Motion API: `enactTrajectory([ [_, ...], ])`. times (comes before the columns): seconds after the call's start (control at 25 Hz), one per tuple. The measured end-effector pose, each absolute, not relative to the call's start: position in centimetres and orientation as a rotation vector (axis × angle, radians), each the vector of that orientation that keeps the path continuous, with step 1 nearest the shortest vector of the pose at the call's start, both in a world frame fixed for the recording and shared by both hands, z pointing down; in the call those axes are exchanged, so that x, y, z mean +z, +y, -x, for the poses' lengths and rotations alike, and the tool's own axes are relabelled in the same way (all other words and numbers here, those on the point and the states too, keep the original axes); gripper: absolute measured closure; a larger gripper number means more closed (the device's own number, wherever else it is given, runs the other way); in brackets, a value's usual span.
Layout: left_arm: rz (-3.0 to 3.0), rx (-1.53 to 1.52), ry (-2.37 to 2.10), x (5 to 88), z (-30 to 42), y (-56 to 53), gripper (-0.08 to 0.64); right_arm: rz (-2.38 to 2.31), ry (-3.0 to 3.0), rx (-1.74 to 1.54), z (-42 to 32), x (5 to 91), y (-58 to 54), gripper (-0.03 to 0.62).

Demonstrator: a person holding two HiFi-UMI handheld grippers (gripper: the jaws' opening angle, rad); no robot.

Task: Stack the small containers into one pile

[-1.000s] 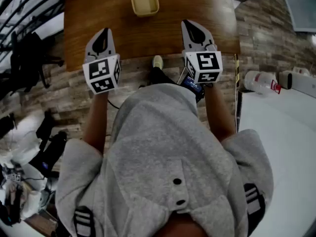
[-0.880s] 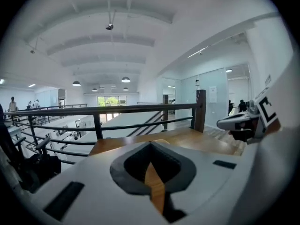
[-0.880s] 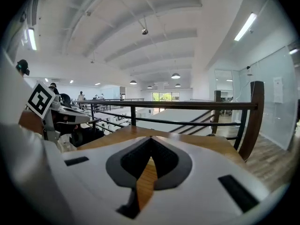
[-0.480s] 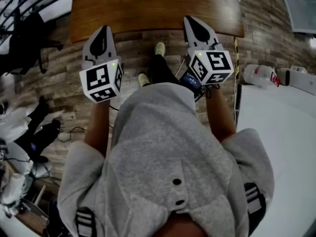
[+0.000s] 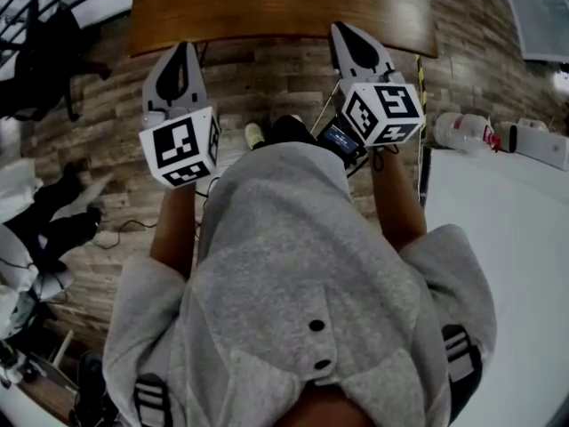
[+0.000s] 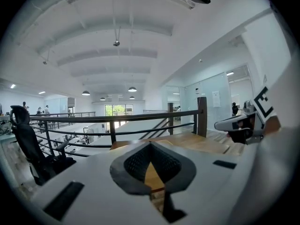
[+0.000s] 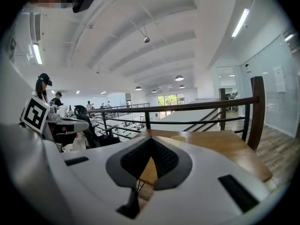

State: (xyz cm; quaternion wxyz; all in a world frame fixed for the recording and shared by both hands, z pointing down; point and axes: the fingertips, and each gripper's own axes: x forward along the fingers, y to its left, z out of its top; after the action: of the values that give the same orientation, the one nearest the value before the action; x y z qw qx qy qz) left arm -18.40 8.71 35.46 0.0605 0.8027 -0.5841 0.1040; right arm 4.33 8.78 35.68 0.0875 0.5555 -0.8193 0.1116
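The left gripper [image 5: 184,52] and right gripper [image 5: 345,34] are held with jaws closed, empty; the wooden surface [image 5: 267,12] is seen at twelve o'clock.

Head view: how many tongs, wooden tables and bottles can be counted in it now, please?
Tongs: 2, the left tongs and the right tongs
Wooden table: 1
Bottle: 1
Total: 4
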Motion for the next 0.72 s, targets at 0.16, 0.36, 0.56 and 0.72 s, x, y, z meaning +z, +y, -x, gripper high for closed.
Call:
enactTrajectory([
  [0.16,-2.409,0.309,-1.778,35.2,18.9,9.2,0.548,-1.616,-2.481,0.373,-3.5,35.6,9.1,0.577],
  [0.36,-2.398,0.315,-1.780,35.2,19.1,8.5,0.548,-1.622,-2.451,0.362,-3.8,35.9,8.4,0.577],
  [0.56,-2.398,0.303,-1.768,35.1,19.0,8.1,0.548,-1.669,-2.440,0.350,-4.8,35.1,8.1,0.577],
  [0.72,-2.404,0.314,-1.772,34.6,18.3,7.6,0.548,-1.687,-2.453,0.344,-5.3,34.4,7.8,0.577],
])
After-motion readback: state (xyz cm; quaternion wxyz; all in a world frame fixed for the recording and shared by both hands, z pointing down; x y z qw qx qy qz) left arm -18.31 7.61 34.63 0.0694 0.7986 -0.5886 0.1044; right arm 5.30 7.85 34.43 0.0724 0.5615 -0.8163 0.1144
